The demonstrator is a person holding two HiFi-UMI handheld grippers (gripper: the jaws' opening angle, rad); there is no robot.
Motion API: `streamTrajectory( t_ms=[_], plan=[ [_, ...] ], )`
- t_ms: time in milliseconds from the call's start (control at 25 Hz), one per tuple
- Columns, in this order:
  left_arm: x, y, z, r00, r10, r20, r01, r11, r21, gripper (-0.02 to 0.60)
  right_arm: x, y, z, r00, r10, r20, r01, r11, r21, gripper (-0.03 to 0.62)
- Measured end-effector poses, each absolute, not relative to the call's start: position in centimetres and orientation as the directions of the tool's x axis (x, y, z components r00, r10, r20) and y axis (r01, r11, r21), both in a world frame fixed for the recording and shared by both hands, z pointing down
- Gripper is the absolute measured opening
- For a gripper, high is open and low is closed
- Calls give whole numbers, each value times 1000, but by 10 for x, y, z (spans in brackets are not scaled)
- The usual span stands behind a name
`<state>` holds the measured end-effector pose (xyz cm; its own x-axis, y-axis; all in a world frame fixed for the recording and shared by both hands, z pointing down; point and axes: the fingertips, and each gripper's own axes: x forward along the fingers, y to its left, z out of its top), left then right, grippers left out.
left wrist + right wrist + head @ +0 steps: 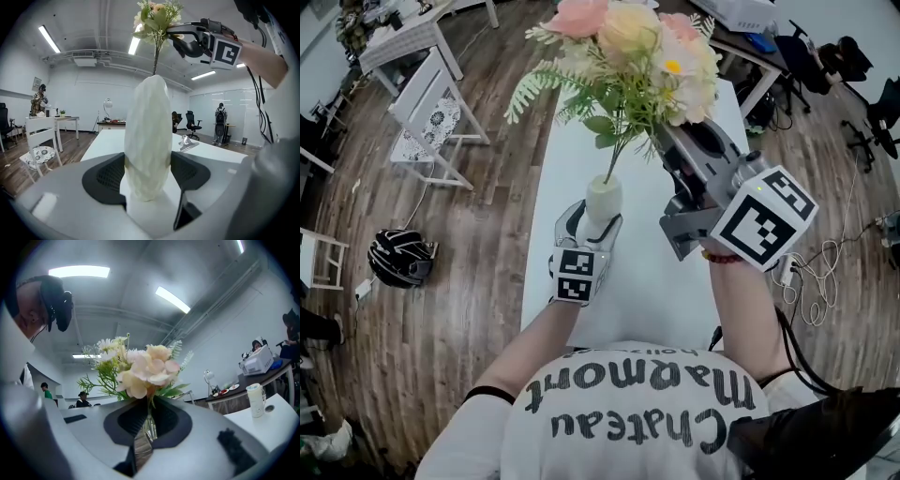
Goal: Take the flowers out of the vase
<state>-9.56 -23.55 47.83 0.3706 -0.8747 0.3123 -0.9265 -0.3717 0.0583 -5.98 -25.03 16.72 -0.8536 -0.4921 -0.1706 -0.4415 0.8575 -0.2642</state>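
In the head view, a long white counter (675,281) runs away from the person over a wooden floor (469,244). On the near half of the counter stands a slim cream vase (603,202), upright. The left gripper (594,221) sits around the lower part of the vase, one jaw on each side. Above and to the right, the right gripper (667,141) holds a bunch of pink, cream and white artificial flowers (628,47) with green fern leaves, raised above the vase. One thin green stem (612,167) runs from the bunch down to the mouth of the vase. On the floor to the left lie a black helmet (398,258) and, farther off, a white chair (431,117). In the left gripper view, the jaws stand wide and grip the vase, whose ribbed body fills the gap and touches both dark pads; the stem rises from the top of the vase to the flowers, which the right gripper holds at upper right. A metal clip (186,144) lies farther along the counter. In the right gripper view, the jaws are closed on the bundled stems just below the blooms, which spread above the pads. A white cup (255,399) stands on the counter at far right.
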Motion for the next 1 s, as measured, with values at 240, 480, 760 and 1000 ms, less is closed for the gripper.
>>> streamTrajectory(
  t_ms=[240, 480, 760, 1000],
  plan=[
    [-95, -236, 481, 366, -870, 331, -928, -369, 57, 311, -40, -240, 138, -836, -496, -236, -440, 862, -253, 34],
    [-91, -239, 473, 360, -864, 352, -929, -368, 46, 311, -17, -236, 105, -811, -514, -279, -462, 856, -232, 34],
    [-94, -242, 472, 357, -859, 367, -930, -363, 54, 311, 7, -229, 100, -781, -554, -287, -503, 831, -236, 34],
    [-95, -241, 470, 352, -863, 362, -932, -359, 50, 311, 38, -220, 121, -752, -610, -252, -550, 790, -271, 35]
  ],
)
